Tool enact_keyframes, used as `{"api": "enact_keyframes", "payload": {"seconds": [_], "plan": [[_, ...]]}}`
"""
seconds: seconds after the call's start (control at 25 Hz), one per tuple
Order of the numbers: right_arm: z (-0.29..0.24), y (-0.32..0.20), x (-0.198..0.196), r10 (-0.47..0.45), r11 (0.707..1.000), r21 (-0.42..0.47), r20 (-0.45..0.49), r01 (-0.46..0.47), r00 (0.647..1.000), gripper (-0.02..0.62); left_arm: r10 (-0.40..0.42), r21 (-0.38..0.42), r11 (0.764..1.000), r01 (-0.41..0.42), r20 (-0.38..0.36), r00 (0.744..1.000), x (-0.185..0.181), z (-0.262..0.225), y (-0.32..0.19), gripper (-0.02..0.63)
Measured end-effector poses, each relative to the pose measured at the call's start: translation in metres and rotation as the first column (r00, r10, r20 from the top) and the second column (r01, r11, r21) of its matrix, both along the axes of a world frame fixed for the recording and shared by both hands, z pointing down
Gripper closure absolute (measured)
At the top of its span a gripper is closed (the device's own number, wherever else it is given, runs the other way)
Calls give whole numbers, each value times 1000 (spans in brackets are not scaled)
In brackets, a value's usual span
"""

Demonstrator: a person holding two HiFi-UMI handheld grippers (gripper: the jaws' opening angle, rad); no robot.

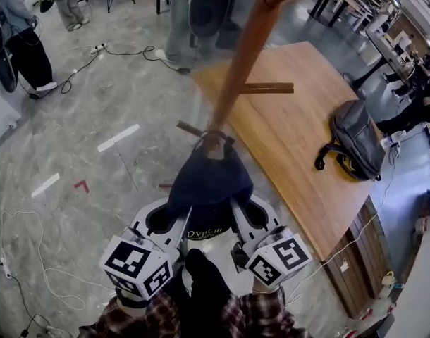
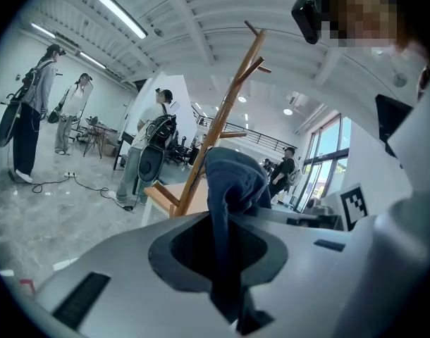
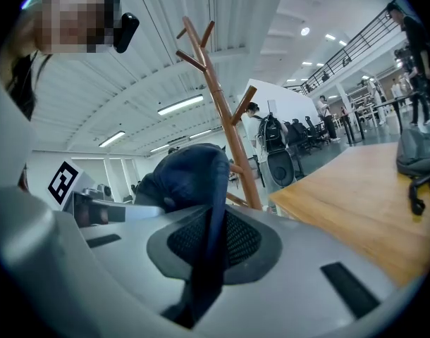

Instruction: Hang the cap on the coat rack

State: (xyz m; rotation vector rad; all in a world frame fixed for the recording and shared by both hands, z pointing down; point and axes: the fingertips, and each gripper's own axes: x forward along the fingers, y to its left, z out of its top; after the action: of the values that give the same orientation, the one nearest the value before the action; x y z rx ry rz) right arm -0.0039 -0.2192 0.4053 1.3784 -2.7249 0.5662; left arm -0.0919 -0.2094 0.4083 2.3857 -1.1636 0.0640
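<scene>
Cap [image 1: 208, 182] in left gripper [image 1: 174, 225] and right gripper [image 1: 243, 220], perhaps against coat rack [image 1: 243, 55]

The coat rack pole [image 1: 240, 62] with its short pegs [image 1: 268, 87] stands straight ahead, the worktop [image 1: 299, 139] with a backpack [image 1: 356, 143] closes the right side, and to the left there is open floor [image 1: 74, 139] with only some cables [image 1: 127, 50].

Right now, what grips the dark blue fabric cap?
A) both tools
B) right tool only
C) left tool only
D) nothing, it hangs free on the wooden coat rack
A: the dark blue fabric cap is pinched between the closed jaws of the left tool and of the right tool, as each tool's own view shows.
</scene>
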Motion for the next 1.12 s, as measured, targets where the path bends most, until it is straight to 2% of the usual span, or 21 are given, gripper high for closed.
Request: {"api": "enact_keyframes", "payload": {"seconds": [0.32, 0.76, 1.12], "plan": [[37, -22, 9, 29, 999, -21, -33, -29, 999, 560, 6, -43, 999, -5, 8, 1000, 9, 39, -24, 552], [76, -73, 16, 57, 996, -67, -76, -62, 996, 560, 11, -88, 996, -2, 102, 995, 17, 82, -72, 552], [88, -95, 13, 61, 995, -74, -115, -70, 991, 560, -27, -128, 991, 34, 59, 998, 13, 98, -97, 552]]}}
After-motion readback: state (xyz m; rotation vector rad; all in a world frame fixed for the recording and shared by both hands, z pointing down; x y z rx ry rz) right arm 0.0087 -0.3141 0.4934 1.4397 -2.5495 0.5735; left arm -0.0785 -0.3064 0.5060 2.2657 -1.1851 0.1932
